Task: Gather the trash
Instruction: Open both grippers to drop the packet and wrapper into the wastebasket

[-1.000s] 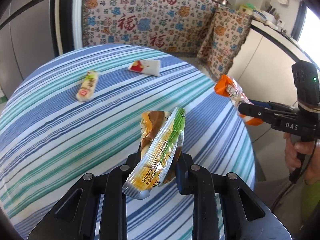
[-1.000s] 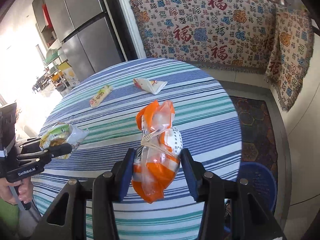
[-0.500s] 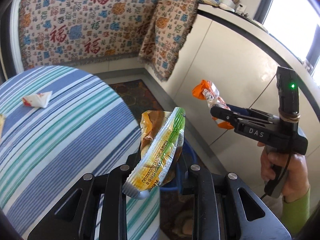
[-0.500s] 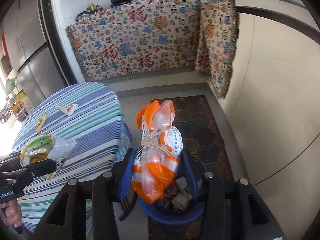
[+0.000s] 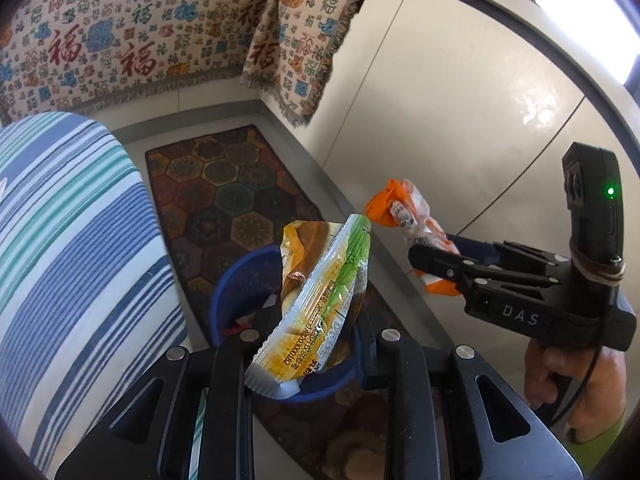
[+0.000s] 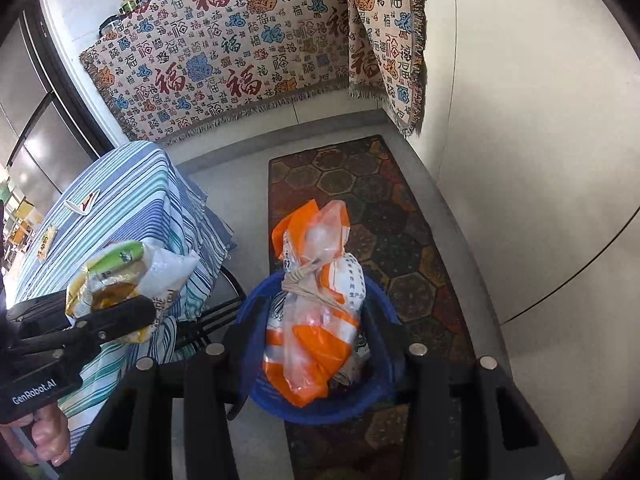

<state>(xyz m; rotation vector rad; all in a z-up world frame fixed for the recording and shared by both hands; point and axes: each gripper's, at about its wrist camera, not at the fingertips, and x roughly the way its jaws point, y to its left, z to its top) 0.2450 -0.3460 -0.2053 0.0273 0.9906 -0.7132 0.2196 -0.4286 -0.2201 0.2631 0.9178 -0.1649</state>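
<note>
My left gripper (image 5: 316,344) is shut on a yellow-green snack wrapper (image 5: 320,300) and holds it above the blue trash bin (image 5: 240,280) on the floor. My right gripper (image 6: 316,340) is shut on an orange and clear plastic bag (image 6: 316,320) directly over the same blue bin (image 6: 376,396), which holds some trash. The right gripper with the orange bag (image 5: 404,216) shows at right in the left wrist view. The left gripper with its wrapper (image 6: 120,276) shows at left in the right wrist view. Two more wrappers (image 6: 82,204) (image 6: 46,240) lie on the striped table.
The round table with a striped cloth (image 5: 68,240) stands left of the bin. A patterned mat (image 6: 360,200) lies under the bin. White cabinet fronts (image 6: 520,160) run along the right. A patterned cloth (image 6: 240,60) hangs at the back.
Both grippers have swung right, away from the table top, and now hold their trash over the blue bin. The right gripper has come lower over the bin.
</note>
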